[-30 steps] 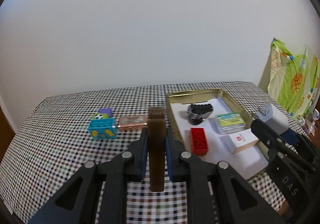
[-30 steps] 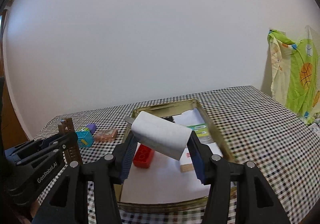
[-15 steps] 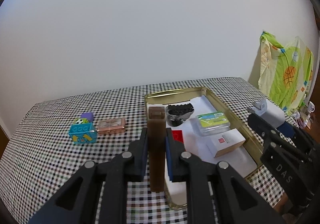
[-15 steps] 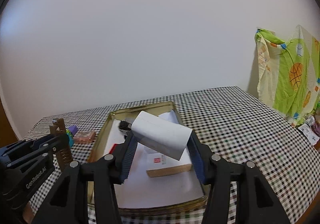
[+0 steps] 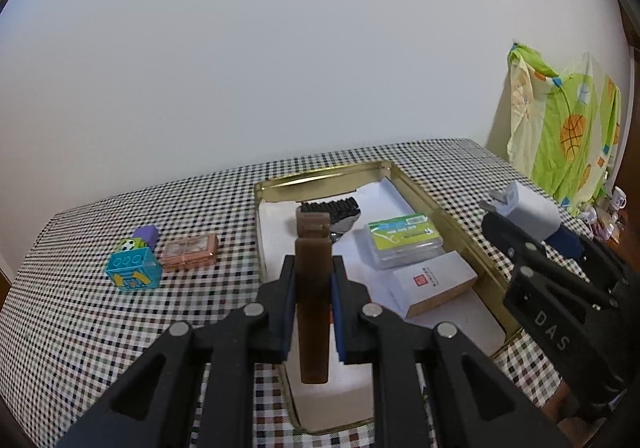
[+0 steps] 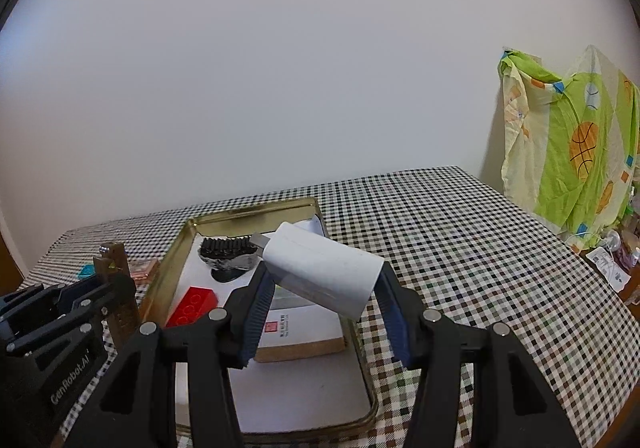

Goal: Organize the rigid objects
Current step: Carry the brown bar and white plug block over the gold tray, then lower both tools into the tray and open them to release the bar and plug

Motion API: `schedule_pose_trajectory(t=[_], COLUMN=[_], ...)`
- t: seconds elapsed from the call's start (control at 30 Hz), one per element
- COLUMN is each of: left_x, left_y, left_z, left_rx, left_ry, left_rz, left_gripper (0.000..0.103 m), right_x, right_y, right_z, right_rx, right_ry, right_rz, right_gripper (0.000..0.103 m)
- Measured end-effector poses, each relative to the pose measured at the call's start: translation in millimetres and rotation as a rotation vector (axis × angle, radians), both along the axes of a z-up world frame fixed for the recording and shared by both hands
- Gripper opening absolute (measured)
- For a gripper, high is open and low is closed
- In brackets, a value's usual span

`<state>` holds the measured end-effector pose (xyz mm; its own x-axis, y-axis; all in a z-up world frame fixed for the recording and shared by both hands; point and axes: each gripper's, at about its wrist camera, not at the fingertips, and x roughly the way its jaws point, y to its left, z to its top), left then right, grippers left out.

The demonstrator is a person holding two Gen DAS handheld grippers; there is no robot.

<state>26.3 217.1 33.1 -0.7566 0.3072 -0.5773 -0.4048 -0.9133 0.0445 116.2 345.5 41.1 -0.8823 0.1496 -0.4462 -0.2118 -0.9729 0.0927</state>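
Checkered cloth covers the desk (image 5: 72, 312). Nearest, the left gripper (image 5: 312, 300) has its fingers clamped on an upright brown comb (image 5: 313, 288); the right gripper (image 6: 324, 300) pinches a tilted white charger (image 6: 320, 272) between its fingers, both over the gold tray (image 6: 168, 268). Beyond lie a white box (image 5: 434, 282) and a black brush (image 5: 340, 209).

We are holding the left gripper (image 5: 313, 302) clamped shut and the right gripper (image 6: 325, 302) gripping, both angled downward.

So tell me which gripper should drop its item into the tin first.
Left, probably: the left gripper holds its brown stick directly over the gold tin, while the right gripper's white charger hangs near its edge.
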Motion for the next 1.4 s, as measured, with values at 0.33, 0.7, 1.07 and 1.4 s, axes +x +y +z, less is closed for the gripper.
schedule_pose_trajectory(t=[0.33, 0.7, 1.07, 1.4], left_x=[-10, -18, -34, -43], left_y=[15, 18, 22, 18], left_z=[-18, -28, -32, -36], left_rx=[-0.038, -0.059, -0.059, -0.061], left_ry=[-0.033, -0.046, -0.059, -0.068], left_rz=[-0.011, -0.018, -0.020, -0.009], left_gripper=[0.014, 0.014, 0.014, 0.014], right_x=[-26, -55, -72, -73], right_y=[4, -9, -16, -16], right_z=[-15, -29, -34, -38], right_rx=[0.012, 0.062, 0.076, 0.028], right_ry=[-0.073, -0.171, -0.222, -0.213], right_rz=[0.020, 0.057, 0.131, 0.160], right_gripper=[0.054, 0.054, 0.054, 0.055])
